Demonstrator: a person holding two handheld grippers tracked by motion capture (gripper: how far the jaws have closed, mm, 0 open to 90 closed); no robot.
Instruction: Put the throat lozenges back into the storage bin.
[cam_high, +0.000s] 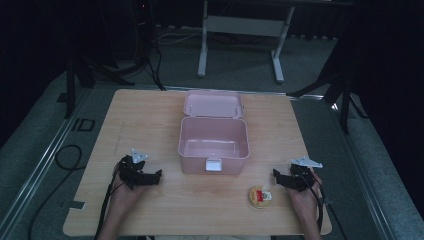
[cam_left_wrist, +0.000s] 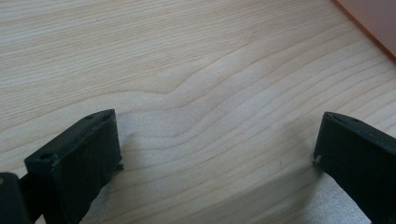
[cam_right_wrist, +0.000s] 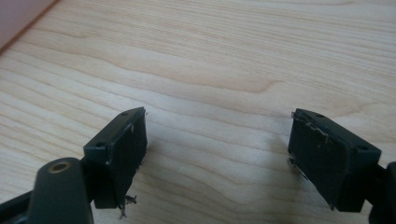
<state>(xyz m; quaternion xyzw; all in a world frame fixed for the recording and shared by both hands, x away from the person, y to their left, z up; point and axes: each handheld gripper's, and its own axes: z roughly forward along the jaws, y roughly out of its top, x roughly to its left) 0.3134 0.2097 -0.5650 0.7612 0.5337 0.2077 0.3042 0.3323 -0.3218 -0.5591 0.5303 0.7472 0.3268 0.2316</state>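
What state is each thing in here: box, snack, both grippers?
Pink box: open, empty, lid laid back flat behind it.
Round snack: on the table, in front of the box, untouched.
Left gripper: open, holding nothing, over bare wood.
Right gripper: open, holding nothing, over bare wood.

pink box (cam_high: 213, 145) open, mid-table (cam_high: 150, 120) | round snack (cam_high: 260, 197) near front
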